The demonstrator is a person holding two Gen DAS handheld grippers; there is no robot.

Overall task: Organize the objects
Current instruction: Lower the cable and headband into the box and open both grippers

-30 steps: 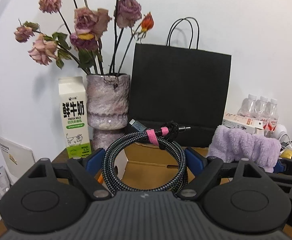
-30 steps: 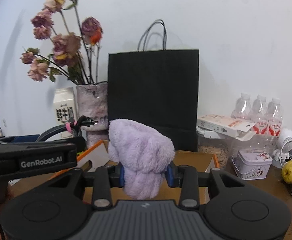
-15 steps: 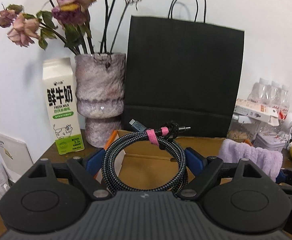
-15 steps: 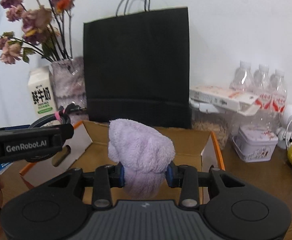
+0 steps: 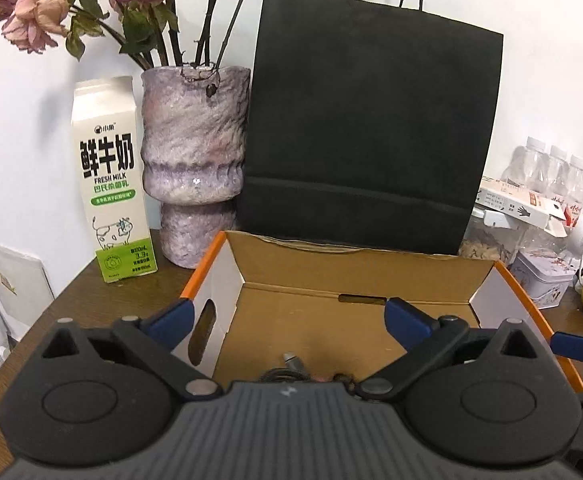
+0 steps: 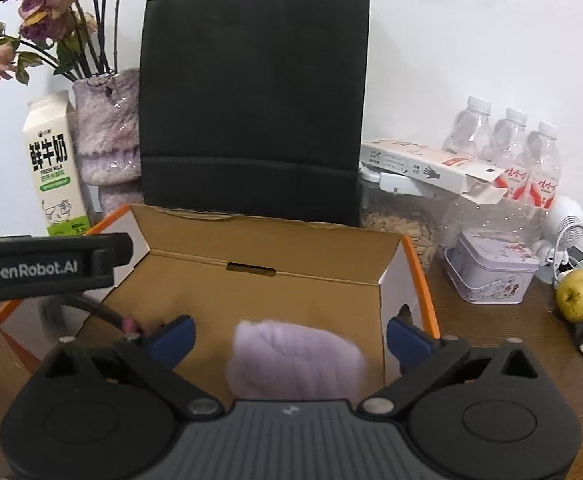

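Two grippers hang over the open cardboard box (image 5: pixel 355 276) on your table (image 5: pixel 103 292), and both have their jaws opening wide. Your left gripper (image 5: pixel 287 318) has nothing pressed between its blue pads; the coiled cable (image 5: pixel 291 372) lies low in the box just under it, mostly hidden behind the gripper body, with only a plug end and a bit of dark loop showing. Your right gripper (image 6: pixel 289 334) is spread apart as well, and the lilac fluffy cloth (image 6: pixel 291 360) sits between the fingers without either pad touching it, down inside the box by its right wall. Behind the box stand a black paper bag (image 5: pixel 371 132), a mottled vase (image 5: pixel 195 160) of dried roses and a milk carton (image 5: pixel 109 184)
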